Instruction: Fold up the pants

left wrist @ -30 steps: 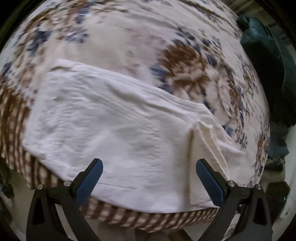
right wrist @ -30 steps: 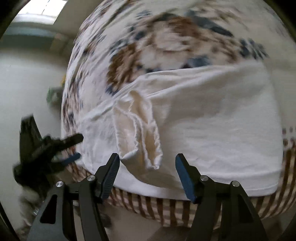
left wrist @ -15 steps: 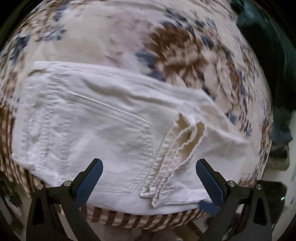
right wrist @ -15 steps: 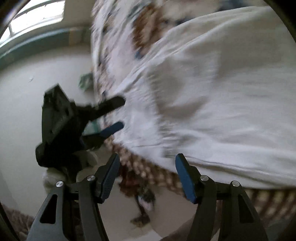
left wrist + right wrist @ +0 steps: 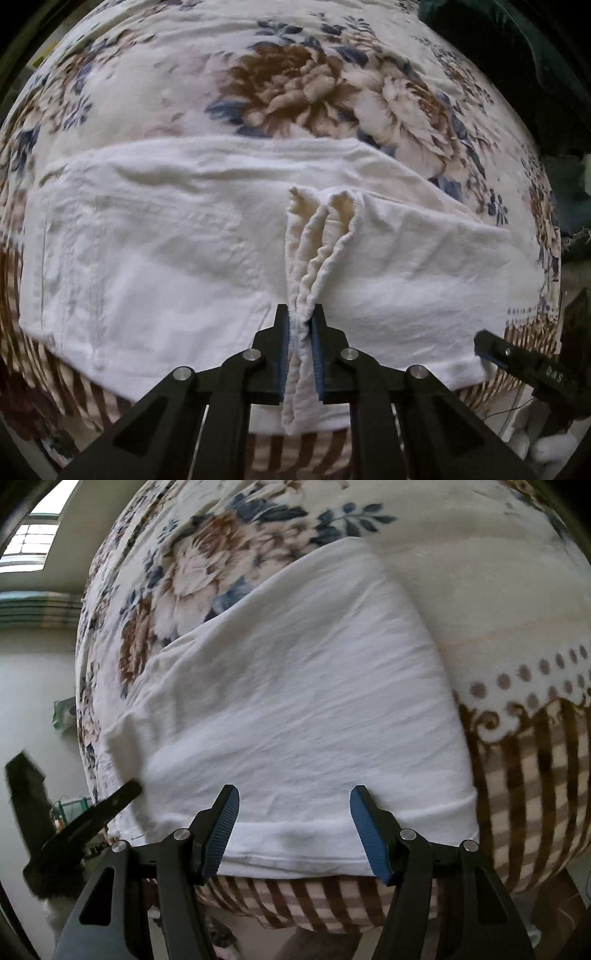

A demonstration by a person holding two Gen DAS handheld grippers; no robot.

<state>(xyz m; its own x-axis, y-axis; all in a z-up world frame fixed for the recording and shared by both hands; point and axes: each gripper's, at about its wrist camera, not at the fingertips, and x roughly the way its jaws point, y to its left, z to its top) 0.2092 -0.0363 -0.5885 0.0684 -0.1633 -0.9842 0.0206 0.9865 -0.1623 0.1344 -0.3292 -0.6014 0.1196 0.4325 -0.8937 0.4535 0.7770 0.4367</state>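
Left gripper (image 5: 300, 325): closed tight on the bunched, crinkled elastic waistband (image 5: 317, 236) of the pants; cloth fills the narrow gap between the blue pads and hangs out below them.

Right gripper (image 5: 293, 825): jaws apart, nothing between them; it hovers over the near hem edge of the pants and, as far as the blurred view allows, its pads do not press on the cloth.

Pants (image 5: 147, 258): white, lying flat across the near part of the bed, roughly halved already, the near edge along the bed's border where the striped band (image 5: 524, 775) begins.

Bedspread (image 5: 295, 85): floral print in brown and blue, soft and slightly rumpled beneath the pants.

Weight: judged light; one pinch at the waistband should lift that end without strain.

Stiffness: none to speak of; thin woven cotton by its fine creases, so any unsupported span will sag and drape.

Slip: judged low; the matte weave and gathered elastic give the ribbed pads good purchase.

Fragility: not fragile; the risk is a crooked fold, not damage.

Where to hold: the waistband ridge is the soundest point, thick and layered; the second hold belongs at the near hem corner, taking all layers together.

Caution: a grip on the top layer alone would peel the fold open.
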